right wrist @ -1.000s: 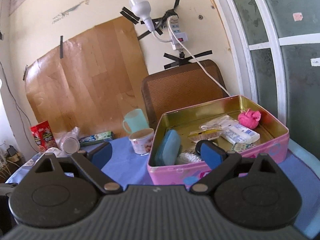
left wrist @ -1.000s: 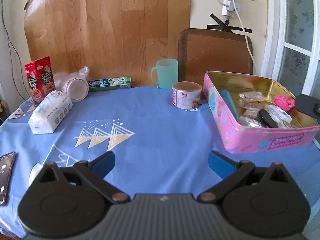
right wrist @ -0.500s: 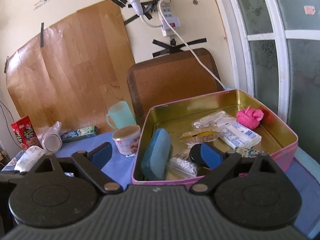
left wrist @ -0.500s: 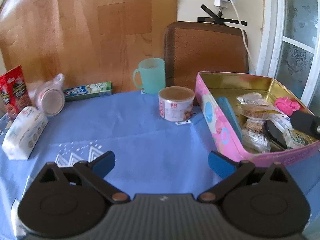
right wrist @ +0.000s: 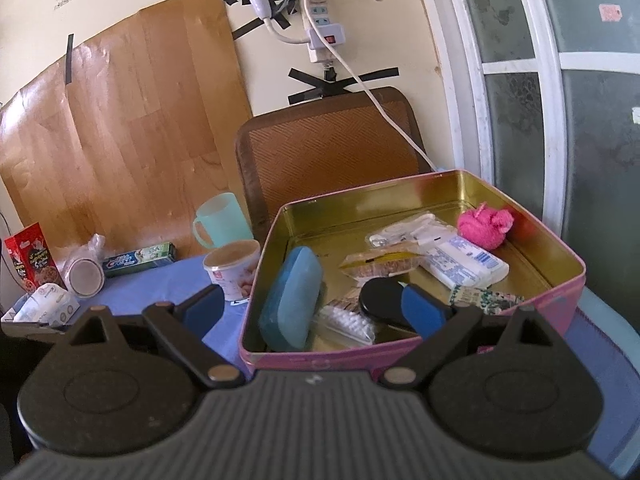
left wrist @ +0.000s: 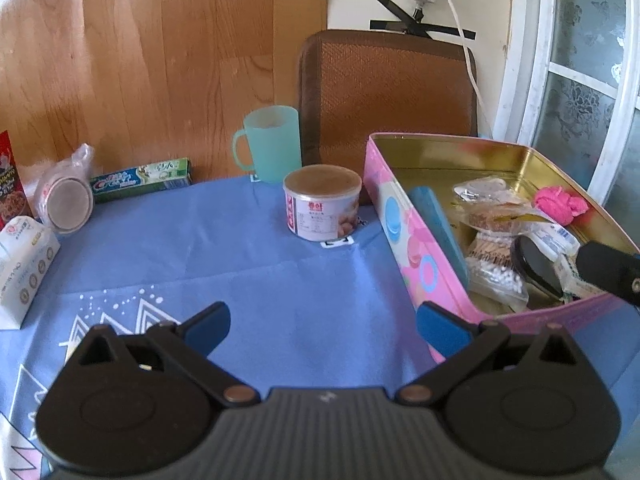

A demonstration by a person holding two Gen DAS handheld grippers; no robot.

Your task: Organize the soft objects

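A pink tin box [left wrist: 404,216] [right wrist: 560,300] stands on the blue tablecloth at the right. Inside it lie a pink fluffy ball [right wrist: 485,224] [left wrist: 560,204], a white tissue pack [right wrist: 464,264], a blue case [right wrist: 292,300] on edge, a snack bar [right wrist: 380,264], a black compact [right wrist: 380,300] and a brush [right wrist: 348,320]. My left gripper [left wrist: 322,322] is open and empty over the cloth, left of the box. My right gripper [right wrist: 314,308] is open and empty above the box's near rim. A white tissue pack [left wrist: 22,268] lies at the far left.
A small can [left wrist: 322,208], a teal mug [left wrist: 268,148], a toothpaste box [left wrist: 140,180], a bagged round lid [left wrist: 64,200] and a red cookie box [right wrist: 30,258] stand along the table's back. A brown chair back [left wrist: 388,88] is behind the table.
Both grippers have moved forward and closer to the pink box, so it looks larger. The left view has swung right. Both stay open.
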